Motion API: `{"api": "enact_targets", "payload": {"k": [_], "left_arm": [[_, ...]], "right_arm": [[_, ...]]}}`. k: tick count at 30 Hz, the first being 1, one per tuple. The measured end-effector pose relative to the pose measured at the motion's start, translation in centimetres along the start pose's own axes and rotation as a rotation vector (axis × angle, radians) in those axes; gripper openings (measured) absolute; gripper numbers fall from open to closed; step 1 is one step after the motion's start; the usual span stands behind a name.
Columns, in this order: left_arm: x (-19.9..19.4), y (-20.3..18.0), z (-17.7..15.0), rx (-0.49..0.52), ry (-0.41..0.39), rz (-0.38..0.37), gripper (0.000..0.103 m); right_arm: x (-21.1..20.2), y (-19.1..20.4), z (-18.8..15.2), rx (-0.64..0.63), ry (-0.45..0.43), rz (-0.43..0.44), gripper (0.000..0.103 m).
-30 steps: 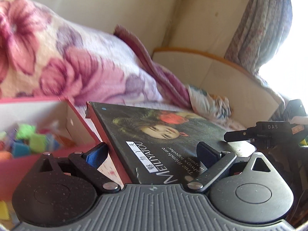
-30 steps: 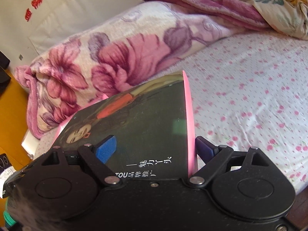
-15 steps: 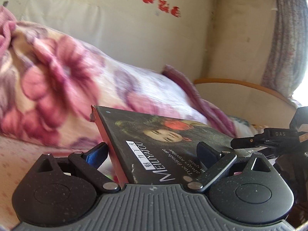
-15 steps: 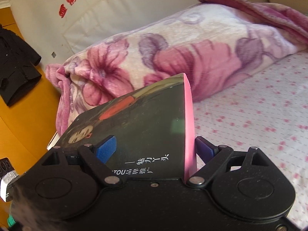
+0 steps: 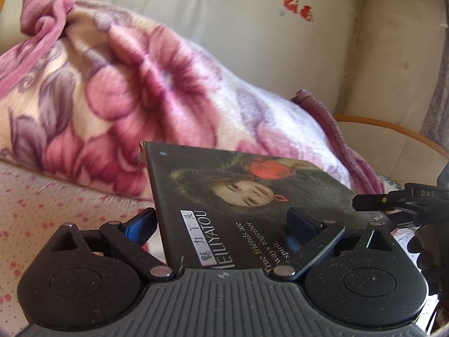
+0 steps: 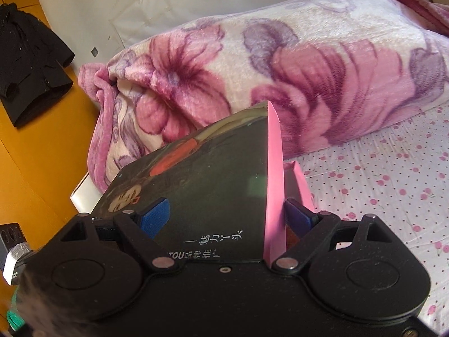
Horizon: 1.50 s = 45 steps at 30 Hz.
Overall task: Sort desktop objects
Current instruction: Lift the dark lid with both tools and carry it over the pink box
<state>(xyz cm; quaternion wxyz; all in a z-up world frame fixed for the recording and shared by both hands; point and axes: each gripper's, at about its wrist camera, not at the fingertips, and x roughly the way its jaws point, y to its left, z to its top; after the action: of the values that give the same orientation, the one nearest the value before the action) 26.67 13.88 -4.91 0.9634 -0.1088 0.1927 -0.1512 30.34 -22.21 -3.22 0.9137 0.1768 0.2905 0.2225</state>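
Left wrist view first: the left claw is clamped on the dark box lid, one blue pad under its red-edged side, the other pressed on the printed top beside the words "True friends are together". That lid sits tilted up off the bed, woman's face and red flower showing, held at its opposite side by the right claw, whose black body pokes in from the right edge. Behind it, a big pink-and-purple floral blanket is bunched against the cream headboard, red cutouts stuck higher up.

Over to the right wrist: the right claw is gripping the same box lid, left pad on the dark printed face, right pad against the pink side wall. Spotted bedsheet beyond on the right, blanket ahead, and a black jacket hanging on the orange wall at far left.
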Motion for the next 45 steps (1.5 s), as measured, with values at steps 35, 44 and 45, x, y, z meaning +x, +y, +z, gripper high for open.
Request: {"api": "enact_targets", "payload": {"k": [35,44,45], "left_arm": [[3.7,0.8,-2.9,-0.122,0.161,0.097,0.102],[4.3,0.0,-3.5,-0.067,0.241,0.133,0.102],[4.3,-0.2,-3.5,-0.063,0.236,0.138,0.102]], "right_arm": [[3.3,-2.0,-1.3,0.083,0.113,-0.083,0.09],[2.8,-2.3,-2.1,0.071,0.104,-0.123,0.088],[2.9,-2.3,-2.1,0.066,0.096,-0.128,0.088]]}}
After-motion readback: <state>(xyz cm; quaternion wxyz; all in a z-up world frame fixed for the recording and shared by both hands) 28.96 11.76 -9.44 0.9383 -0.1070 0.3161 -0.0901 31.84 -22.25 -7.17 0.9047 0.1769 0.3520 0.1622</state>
